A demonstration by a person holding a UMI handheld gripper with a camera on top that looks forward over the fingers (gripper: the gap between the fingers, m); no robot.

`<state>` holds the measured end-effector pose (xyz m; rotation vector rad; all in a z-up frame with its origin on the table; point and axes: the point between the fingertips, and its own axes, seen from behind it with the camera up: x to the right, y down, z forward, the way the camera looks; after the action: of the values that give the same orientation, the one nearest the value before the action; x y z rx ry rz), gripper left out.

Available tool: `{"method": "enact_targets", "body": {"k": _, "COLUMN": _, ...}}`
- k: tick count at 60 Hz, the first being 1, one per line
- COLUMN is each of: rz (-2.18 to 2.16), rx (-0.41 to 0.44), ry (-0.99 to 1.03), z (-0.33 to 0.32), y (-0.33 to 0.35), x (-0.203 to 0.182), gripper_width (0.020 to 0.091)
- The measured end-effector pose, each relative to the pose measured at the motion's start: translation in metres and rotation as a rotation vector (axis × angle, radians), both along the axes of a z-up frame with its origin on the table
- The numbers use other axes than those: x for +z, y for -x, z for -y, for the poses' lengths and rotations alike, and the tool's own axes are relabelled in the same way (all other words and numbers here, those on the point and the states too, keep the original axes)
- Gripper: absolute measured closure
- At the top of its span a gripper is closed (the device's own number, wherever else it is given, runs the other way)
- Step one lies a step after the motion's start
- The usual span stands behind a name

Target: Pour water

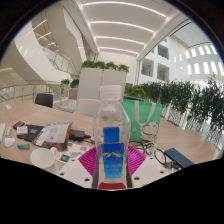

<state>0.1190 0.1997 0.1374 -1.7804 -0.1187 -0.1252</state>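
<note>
White cup (42, 157): I saw it on the table, off to the left of my jaws and apart from them.
Papers (50, 132): they lay on the table (80, 140), beyond the cup and left of the bottle.
Gripper (111, 163): I had it clamped on the bottle, with one pink pad (88, 160) pressed on each side.
Water bottle (111, 135): it stood upright between my jaws, clear with a blue label.
Green bag (143, 118): it stood just right of the bottle, beyond my jaws.
Dark phone (179, 157): it lay flat, right of my jaws.
</note>
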Motion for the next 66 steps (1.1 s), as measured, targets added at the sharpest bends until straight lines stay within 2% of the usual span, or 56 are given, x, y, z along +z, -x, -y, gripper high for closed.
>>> {"method": "enact_targets", "body": {"k": 3, "rz": -0.015, "rx": 0.019, "ry": -0.011, "z": 0.001, "y": -0.012, "x": -0.003, "gripper_width": 0.0721}}
{"method": "enact_targets", "body": {"k": 5, "rz": -0.039, "rx": 0.019, "ry": 0.004, "z": 0.001, "y": -0.02, "x": -0.013, "gripper_width": 0.0721}}
{"method": "enact_targets", "body": {"k": 6, "rz": -0.059, "rx": 0.02, "ry": 0.005, "z": -0.006, "y": -0.014, "x": -0.03, "gripper_width": 0.0722}}
{"method": "enact_targets", "body": {"k": 18, "rz": -0.223, "rx": 0.009, "ry": 0.056, "z": 0.002, "y": -0.033, "x": -0.074, "gripper_width": 0.0711}}
{"method": "enact_targets", "body": {"k": 26, "rz": -0.184, "rx": 0.035, "ry": 0.02, "z": -0.003, "y": -0.03, "x": -0.075, "gripper_width": 0.0713}}
{"method": "enact_targets", "body": {"k": 29, "rz": -0.183, "rx": 0.035, "ry": 0.031, "z": 0.004, "y": -0.028, "x": -0.074, "gripper_width": 0.0692}}
{"method": "enact_targets", "body": {"k": 36, "rz": -0.156, "rx": 0.077, "ry": 0.114, "z": 0.006, "y": -0.024, "x": -0.076, "gripper_width": 0.0569}}
{"method": "enact_targets", "body": {"k": 39, "rz": -0.144, "rx": 0.086, "ry": 0.173, "z": 0.01, "y": -0.025, "x": -0.082, "gripper_width": 0.0468}}
{"method": "enact_targets", "body": {"k": 43, "rz": -0.105, "rx": 0.081, "ry": 0.214, "z": 0.028, "y": -0.026, "x": -0.073, "gripper_width": 0.0329}}
{"method": "enact_targets", "body": {"k": 46, "rz": -0.053, "rx": 0.075, "ry": 0.244, "z": 0.044, "y": -0.03, "x": -0.069, "gripper_width": 0.0291}}
{"method": "enact_targets", "body": {"k": 60, "rz": -0.045, "rx": 0.058, "ry": 0.284, "z": 0.143, "y": -0.002, "x": -0.021, "gripper_width": 0.0301}}
{"method": "enact_targets", "body": {"k": 66, "rz": -0.044, "rx": 0.003, "ry": 0.274, "z": 0.191, "y": 0.012, "x": 0.007, "gripper_width": 0.0298}}
